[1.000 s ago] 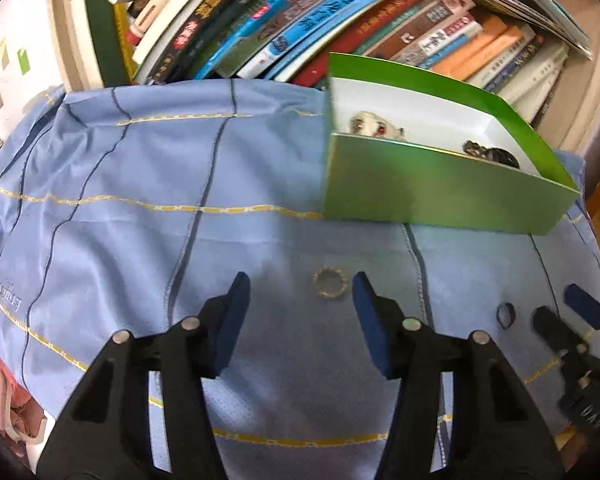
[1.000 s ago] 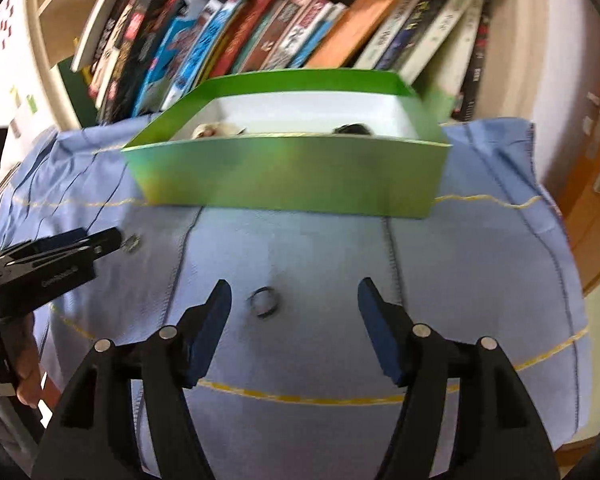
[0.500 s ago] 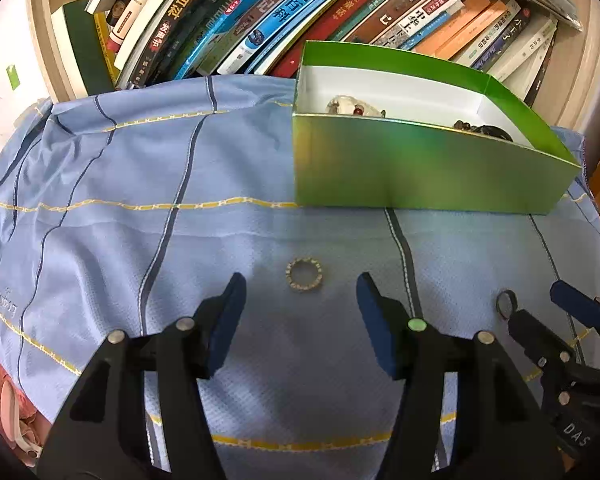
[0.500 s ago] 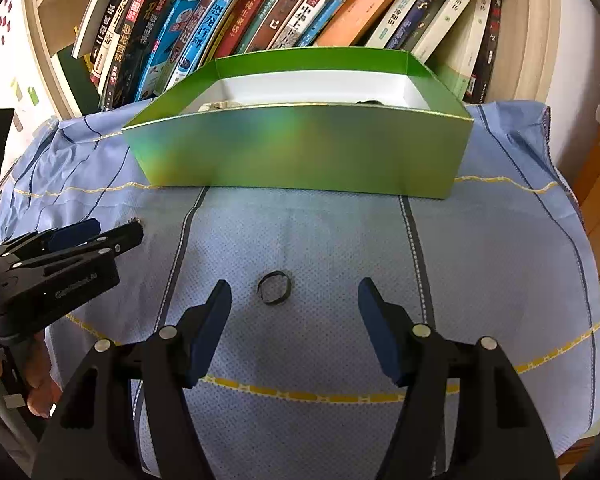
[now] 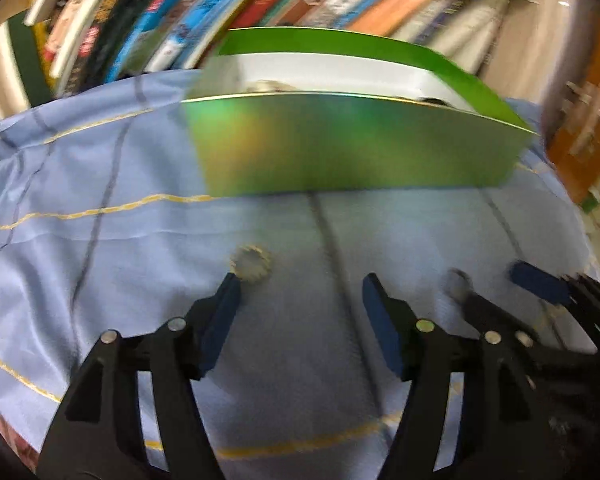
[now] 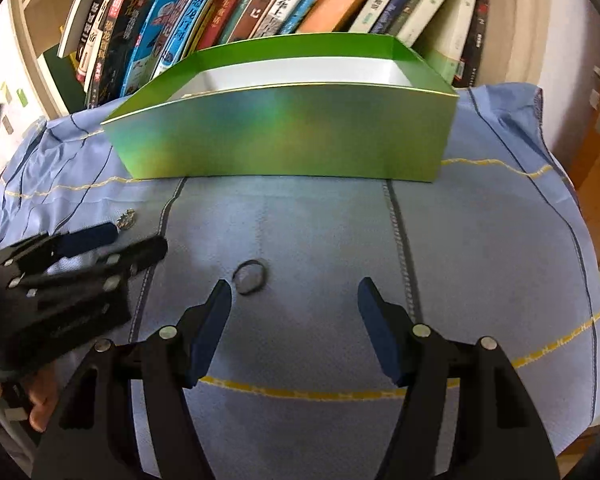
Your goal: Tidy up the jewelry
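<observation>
While both jaws gape empty, gold ring [image 5: 250, 265] lies off box [image 5: 352, 148] edge.

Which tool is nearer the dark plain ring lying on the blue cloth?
Right. The right tool is open with the dark plain ring just ahead of its fingertips; the left tool sits off to one side, by the gold ring.

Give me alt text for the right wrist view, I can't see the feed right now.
The open right gripper hovers over a blue cloth, a small dark ring lying just ahead of its left finger. Behind stands an open green box before a row of books; at left, the left gripper nears a gold ring.
</observation>
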### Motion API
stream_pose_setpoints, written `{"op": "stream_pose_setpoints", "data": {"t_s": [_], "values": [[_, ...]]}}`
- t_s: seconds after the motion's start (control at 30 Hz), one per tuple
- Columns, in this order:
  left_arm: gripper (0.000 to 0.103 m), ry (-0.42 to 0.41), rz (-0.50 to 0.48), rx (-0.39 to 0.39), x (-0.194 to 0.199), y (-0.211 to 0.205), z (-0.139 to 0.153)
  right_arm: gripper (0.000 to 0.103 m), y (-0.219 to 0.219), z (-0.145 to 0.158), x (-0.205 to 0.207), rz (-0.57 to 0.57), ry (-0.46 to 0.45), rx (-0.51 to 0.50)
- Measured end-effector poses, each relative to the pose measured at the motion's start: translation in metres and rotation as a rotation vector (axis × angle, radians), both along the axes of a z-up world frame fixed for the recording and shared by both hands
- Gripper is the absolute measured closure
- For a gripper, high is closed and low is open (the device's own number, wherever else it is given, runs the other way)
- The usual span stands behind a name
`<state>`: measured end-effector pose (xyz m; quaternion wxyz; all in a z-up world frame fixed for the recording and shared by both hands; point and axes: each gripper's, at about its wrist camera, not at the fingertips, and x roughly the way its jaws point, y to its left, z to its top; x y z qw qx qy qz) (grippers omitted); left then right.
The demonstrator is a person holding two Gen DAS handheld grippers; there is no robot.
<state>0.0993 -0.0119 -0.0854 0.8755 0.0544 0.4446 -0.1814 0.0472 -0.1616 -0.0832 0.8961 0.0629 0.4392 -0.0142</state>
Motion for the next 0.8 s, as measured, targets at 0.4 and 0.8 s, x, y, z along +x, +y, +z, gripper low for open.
{"op": "stream_pose_setpoints", "data": {"t_s": [0.4, 0.8], "values": [[0.036, -0.055, 0.149, 0.040, -0.014, 0.039, 0.021, 0.045, 0.033, -0.001, 0.013, 0.063, -0.005, -0.057], [0.033, -0.025, 0.112, 0.050, -0.013, 0.024, 0.009, 0.082, 0.002, -0.001, 0.003, 0.000, -0.012, -0.103]]}}
